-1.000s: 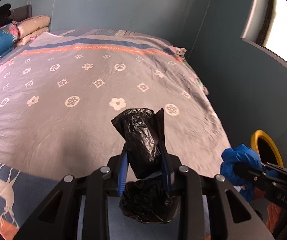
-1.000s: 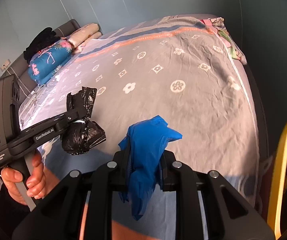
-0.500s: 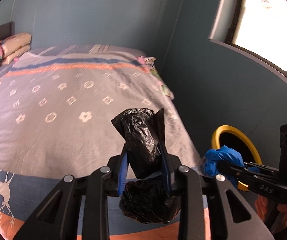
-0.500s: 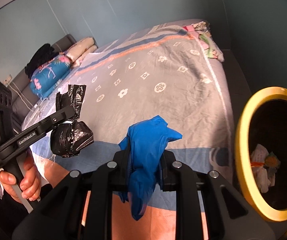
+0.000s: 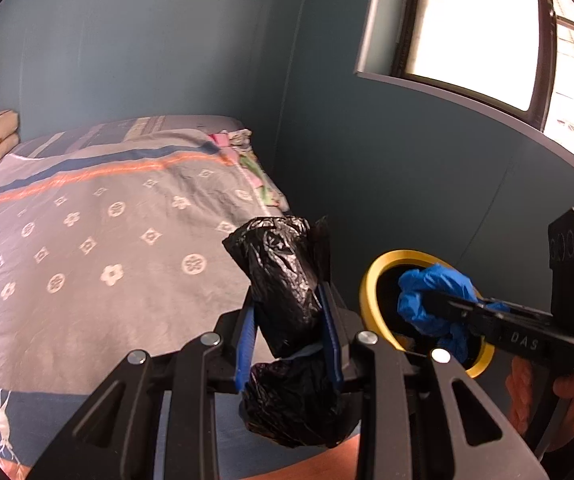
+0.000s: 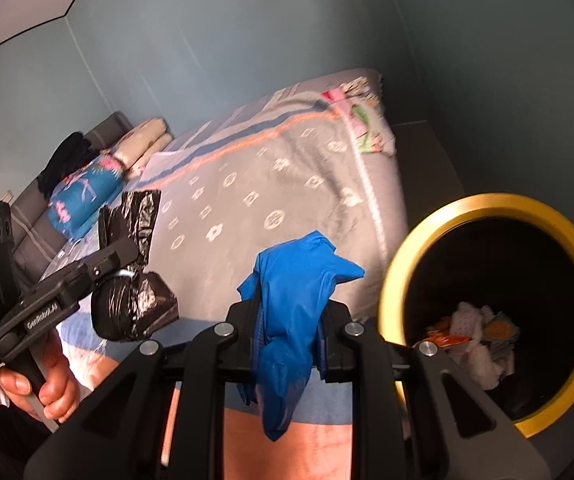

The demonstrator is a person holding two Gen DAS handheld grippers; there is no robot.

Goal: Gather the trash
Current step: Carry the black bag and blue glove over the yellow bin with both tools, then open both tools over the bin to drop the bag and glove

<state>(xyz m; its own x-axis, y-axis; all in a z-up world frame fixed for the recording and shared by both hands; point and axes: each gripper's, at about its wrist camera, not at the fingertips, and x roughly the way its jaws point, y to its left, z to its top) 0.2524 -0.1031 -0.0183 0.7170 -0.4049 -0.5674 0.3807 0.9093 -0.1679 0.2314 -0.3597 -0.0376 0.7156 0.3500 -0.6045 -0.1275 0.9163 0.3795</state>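
Tongs first: left tongs (image 5: 289, 312) pinching a knotted black bag (image 5: 283, 280) at its waist, neck upright, bulb hanging below, likely so nothing spills on the way. Right tongs (image 6: 289, 316) clamped on a crumpled blue glove (image 6: 293, 300), loose tail dangling under the fingers. In the left wrist view, seen at 3 o'clock in front of the bin's mouth; whether actually above it, impossible to tell. From the right wrist view, yellow-rimmed bin (image 6: 403, 256) at 3 o'clock, black inside, paper scraps (image 6: 475, 340) lying at the bottom, plenty of open depth over them. Mouth wide against either load, so probably little risk of catching the rim. Bin squeezed between bed (image 5: 99, 240) edge and blue-grey wall (image 5: 407, 168): approach open only from above and from the holder's side. Farther off at 10 o'clock, pillows (image 6: 99, 184) by the headboard; window (image 5: 487, 32) high at 1 o'clock.
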